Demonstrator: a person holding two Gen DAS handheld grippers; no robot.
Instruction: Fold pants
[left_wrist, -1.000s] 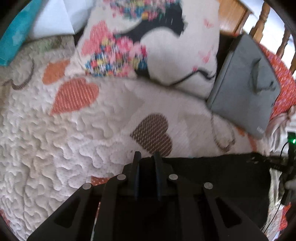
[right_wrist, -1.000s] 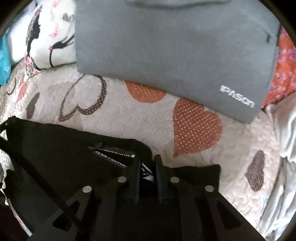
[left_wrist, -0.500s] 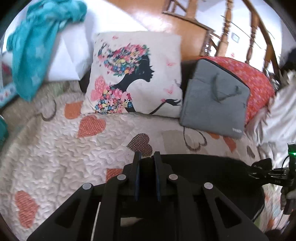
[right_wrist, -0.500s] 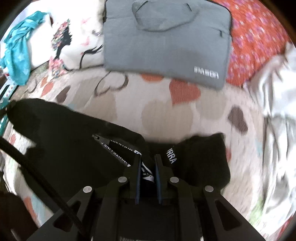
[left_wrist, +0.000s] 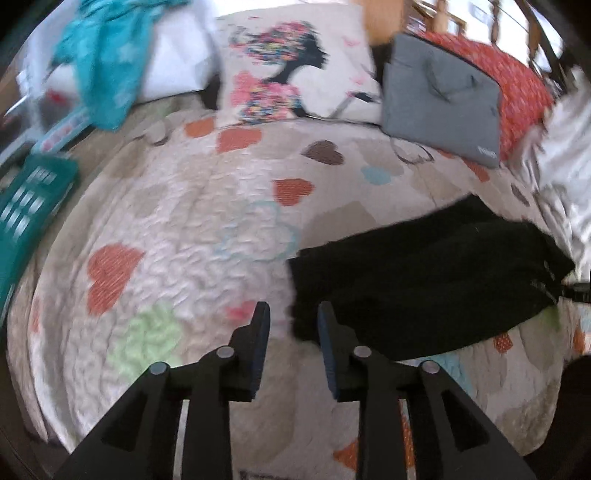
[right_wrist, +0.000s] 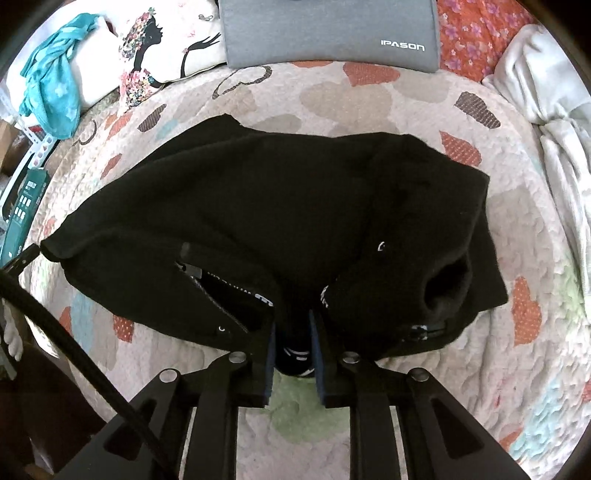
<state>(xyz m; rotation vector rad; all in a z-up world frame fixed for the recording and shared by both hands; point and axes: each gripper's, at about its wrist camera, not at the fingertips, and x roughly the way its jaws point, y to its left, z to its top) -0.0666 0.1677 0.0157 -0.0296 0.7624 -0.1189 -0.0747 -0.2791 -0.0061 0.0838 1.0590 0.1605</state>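
Pants: I see them black, bunched on the quilted bed (white waistband print unreadable).
Laptop bag: reads "IPASON".
Left claw: spread, gripping nothing.
Right claw: pinching the waistband.

One pair of black pants lies on the one heart-print quilt. Beyond the pants stand one printed cushion, one grey laptop bag and one teal cloth. One white blanket lies right of the pants, and two grippers are in view, left and right.
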